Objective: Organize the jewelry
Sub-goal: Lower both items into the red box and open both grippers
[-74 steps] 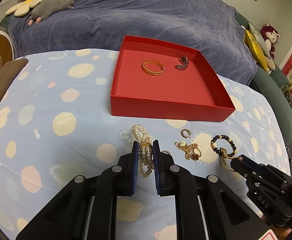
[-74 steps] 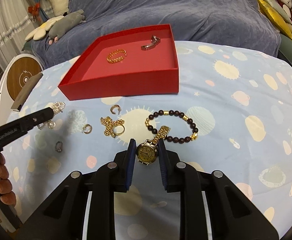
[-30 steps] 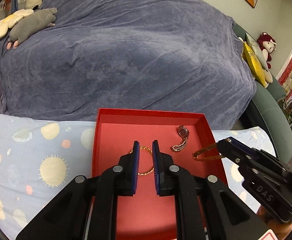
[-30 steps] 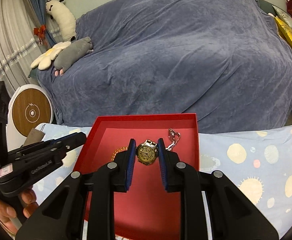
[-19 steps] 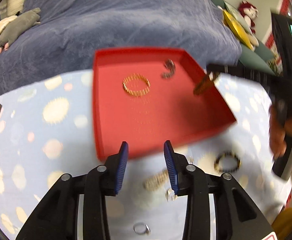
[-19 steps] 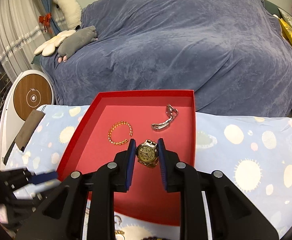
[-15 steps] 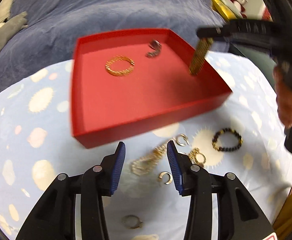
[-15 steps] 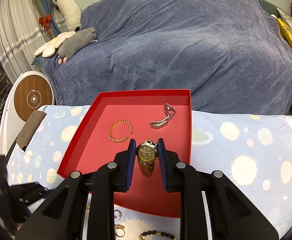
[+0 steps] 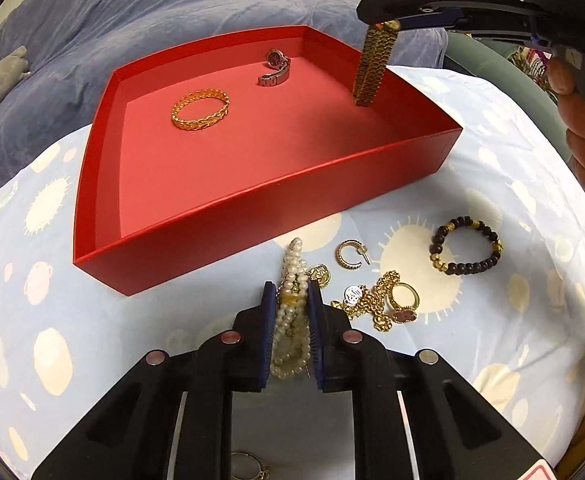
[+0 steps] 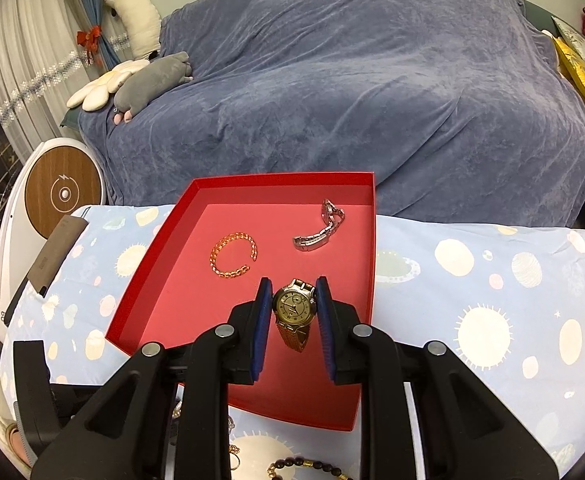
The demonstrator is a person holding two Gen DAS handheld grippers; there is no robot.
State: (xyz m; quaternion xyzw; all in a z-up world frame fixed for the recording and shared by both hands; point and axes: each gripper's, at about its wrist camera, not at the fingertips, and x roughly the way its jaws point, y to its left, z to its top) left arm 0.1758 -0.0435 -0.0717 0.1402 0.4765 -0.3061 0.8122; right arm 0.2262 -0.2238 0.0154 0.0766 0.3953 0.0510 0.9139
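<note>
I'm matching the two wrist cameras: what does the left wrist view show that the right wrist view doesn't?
Only the left wrist view: the left claw closing around the pearl bracelet, with a hoop earring and gold ring on the cloth.
Only the right wrist view: the gold watch's dial and a round wooden disc.
Both: the red tray, holding a gold chain bracelet and a silver watch, plus the right claw gripping the gold watch.

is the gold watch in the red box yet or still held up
Still held. The right hand-held gripper is shut on the gold watch, whose strap hangs over the red box floor; whether its tip touches cannot be told.
</note>
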